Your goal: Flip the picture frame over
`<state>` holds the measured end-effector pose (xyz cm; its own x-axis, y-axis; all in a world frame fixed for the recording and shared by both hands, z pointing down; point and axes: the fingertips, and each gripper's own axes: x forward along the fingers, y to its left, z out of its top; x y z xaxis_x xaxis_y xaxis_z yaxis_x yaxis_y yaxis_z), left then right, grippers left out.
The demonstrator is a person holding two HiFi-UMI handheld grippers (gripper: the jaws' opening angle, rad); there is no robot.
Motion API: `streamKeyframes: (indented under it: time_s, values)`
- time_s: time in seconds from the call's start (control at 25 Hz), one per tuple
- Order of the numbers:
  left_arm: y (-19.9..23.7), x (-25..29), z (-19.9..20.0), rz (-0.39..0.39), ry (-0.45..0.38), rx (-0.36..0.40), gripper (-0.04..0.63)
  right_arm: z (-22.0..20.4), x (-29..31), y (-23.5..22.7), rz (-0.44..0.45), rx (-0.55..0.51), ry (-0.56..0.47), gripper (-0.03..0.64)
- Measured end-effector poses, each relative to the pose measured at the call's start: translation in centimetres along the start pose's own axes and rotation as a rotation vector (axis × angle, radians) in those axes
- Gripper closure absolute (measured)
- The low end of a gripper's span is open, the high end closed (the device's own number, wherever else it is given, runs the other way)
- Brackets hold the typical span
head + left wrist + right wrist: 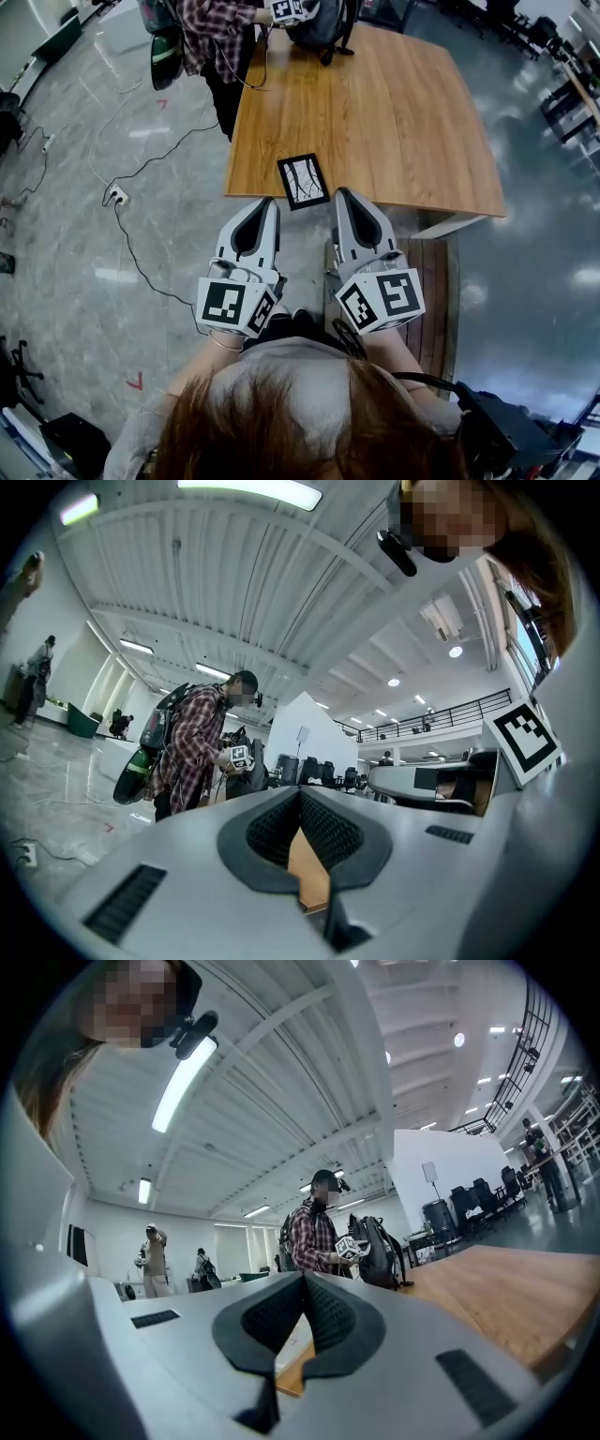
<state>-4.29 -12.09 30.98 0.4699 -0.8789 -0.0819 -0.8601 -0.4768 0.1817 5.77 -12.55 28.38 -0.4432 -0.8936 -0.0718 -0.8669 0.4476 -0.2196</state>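
The left gripper's (pixel 300 791) fingers (pixel 270 832) are pressed together at the tips with nothing clamped between them; only a strip of wood shows through the slot lower down. The right gripper's (pixel 303 1279) fingers (pixel 339 1322) are likewise closed tip to tip and empty. In the head view both tools are held level and side by side, the left gripper (pixel 268 201) and the right gripper (pixel 341 191) pointing at the near edge of the wooden surface (pixel 394 122), each with its marker cube (pixel 234 305) at the rear, close to the person's body. The picture frame (pixel 303 181) lies flat on the surface right at that near edge, slightly skewed, its black border around a pale face with dark lines turned upward. It sits between the two sets of fingertips, just beside each one, and neither gripper has hold of it. Beyond it the surface is bare wood up to the far end, where a dark backpack (pixel 319 23) stands. A second person in a plaid shirt (pixel 216 28) stands at that far corner holding another marker cube (pixel 291 9). On the grey floor to the left, a cable (pixel 141 169) trails to a power strip (pixel 114 197).
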Motion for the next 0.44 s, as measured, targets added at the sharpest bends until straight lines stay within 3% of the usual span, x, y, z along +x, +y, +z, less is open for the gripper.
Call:
streamKeyframes:
  time_s: [0.44]
  values:
    - [-1.4,-0.4,0.4,-0.011,-0.009,0.006,0.589,0.4,-1.3,-0.2,-0.007,-0.026,-0.002,0.601]
